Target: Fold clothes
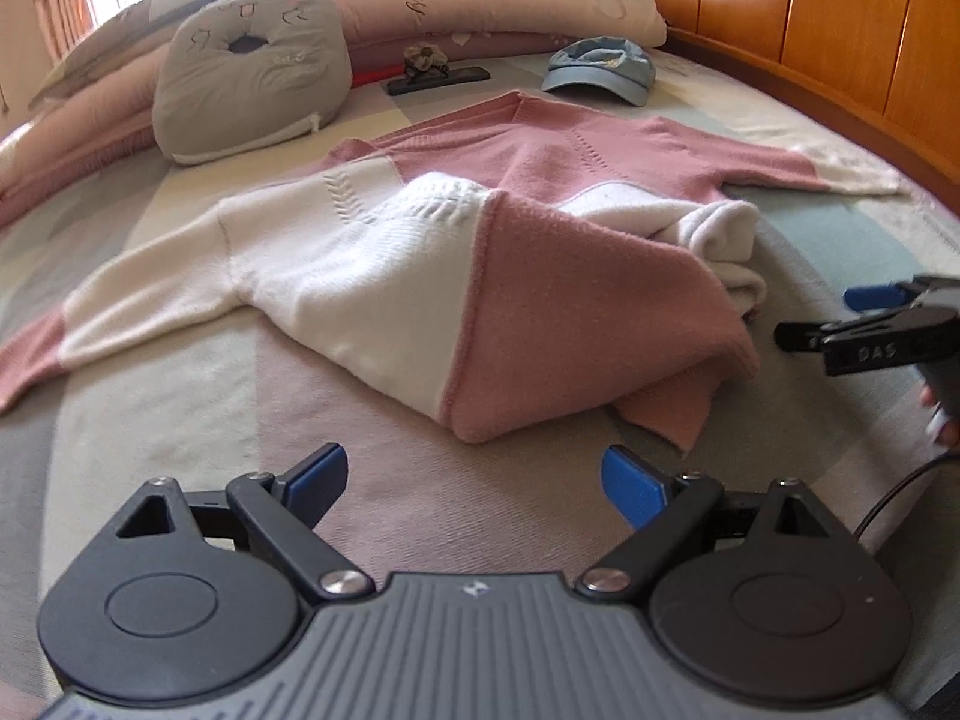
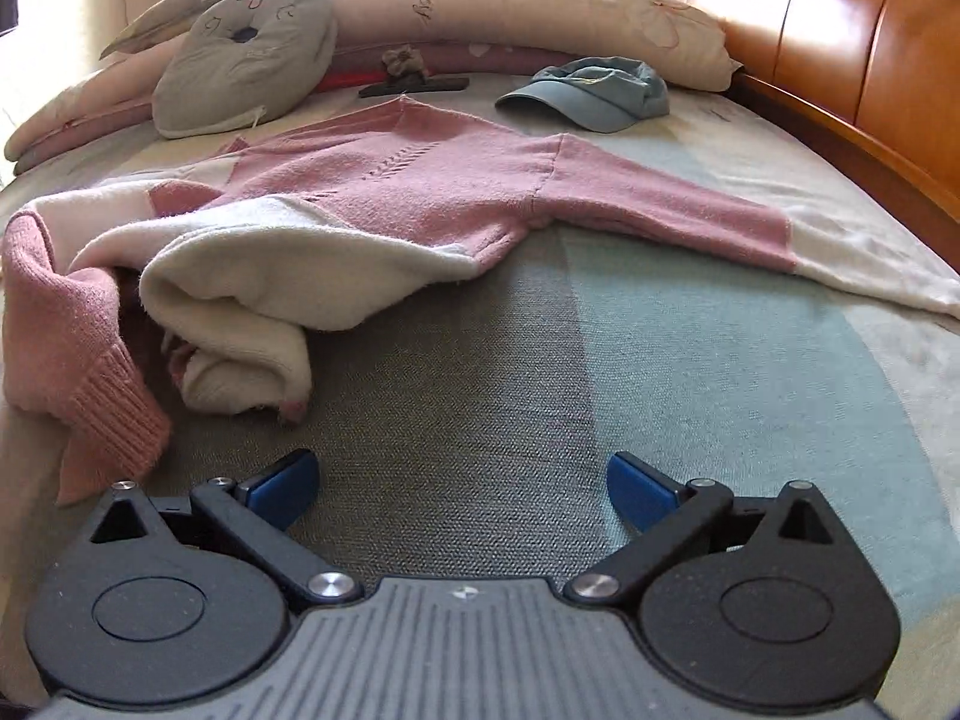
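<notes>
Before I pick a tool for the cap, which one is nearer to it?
Right, though only slightly. The right tool hangs open over bare bedspread, the cap ahead beyond the sweater. The left tool sits open before the sweater's folded hem, farther left.

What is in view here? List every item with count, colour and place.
sweater: 1, pink and white, mid-bed, hem bunched, sleeves spread
cap: 1, blue, beyond the sweater
cushion: 1, grey, far left, leaning on the pillows
pillows: pink and cream, along the far edge
clip: 1, dark, between cushion and cap
headboard: 1, wooden, right
bedspread: 1, pastel blocks
left gripper: open, empty
right gripper: open, empty
</notes>
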`<state>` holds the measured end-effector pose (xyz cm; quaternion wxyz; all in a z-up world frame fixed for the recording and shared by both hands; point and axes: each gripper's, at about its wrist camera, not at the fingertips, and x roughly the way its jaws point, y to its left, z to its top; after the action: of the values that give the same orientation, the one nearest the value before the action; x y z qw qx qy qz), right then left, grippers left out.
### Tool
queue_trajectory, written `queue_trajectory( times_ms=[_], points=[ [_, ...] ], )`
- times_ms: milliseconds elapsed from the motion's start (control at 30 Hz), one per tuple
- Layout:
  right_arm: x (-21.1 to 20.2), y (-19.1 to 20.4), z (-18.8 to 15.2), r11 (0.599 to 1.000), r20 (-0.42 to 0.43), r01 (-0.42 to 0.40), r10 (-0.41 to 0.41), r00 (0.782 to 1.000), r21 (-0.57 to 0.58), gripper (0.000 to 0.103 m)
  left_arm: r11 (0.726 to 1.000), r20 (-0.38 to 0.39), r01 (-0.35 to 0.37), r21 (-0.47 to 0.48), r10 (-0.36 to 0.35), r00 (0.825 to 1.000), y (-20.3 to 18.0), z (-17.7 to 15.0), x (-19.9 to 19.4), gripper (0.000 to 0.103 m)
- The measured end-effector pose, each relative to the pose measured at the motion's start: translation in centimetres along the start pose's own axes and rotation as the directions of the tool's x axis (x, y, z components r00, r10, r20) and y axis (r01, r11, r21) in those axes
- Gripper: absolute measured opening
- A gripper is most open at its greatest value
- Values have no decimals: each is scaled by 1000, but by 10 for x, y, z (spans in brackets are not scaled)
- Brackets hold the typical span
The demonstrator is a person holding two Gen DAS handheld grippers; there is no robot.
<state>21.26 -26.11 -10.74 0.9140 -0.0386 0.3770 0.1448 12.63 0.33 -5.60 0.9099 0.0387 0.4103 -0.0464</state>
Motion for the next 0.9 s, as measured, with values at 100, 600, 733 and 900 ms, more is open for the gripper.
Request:
queue_trajectory(
  times_ms=[100, 600, 733, 900],
  points=[
    [-6, 2, -4, 1000, 0, 1, -1, 1000, 12, 103, 999, 2, 54, -6, -54, 999, -4, 0, 2, 92],
    [-47, 58, 11, 869, 126, -480, 493, 861, -122, 103, 995, -21, -68, -72, 67, 998, 30, -17, -10, 92],
    [-55, 94, 15, 801, 76, -541, 575, 815, -256, 103, 986, -36, -141, -85, 138, 990, 50, -25, -15, 92],
    [-48, 137, 19, 740, -20, -544, 585, 811, -395, 103, 978, -17, -164, -130, 163, 986, 73, -33, -23, 92]
  ],
)
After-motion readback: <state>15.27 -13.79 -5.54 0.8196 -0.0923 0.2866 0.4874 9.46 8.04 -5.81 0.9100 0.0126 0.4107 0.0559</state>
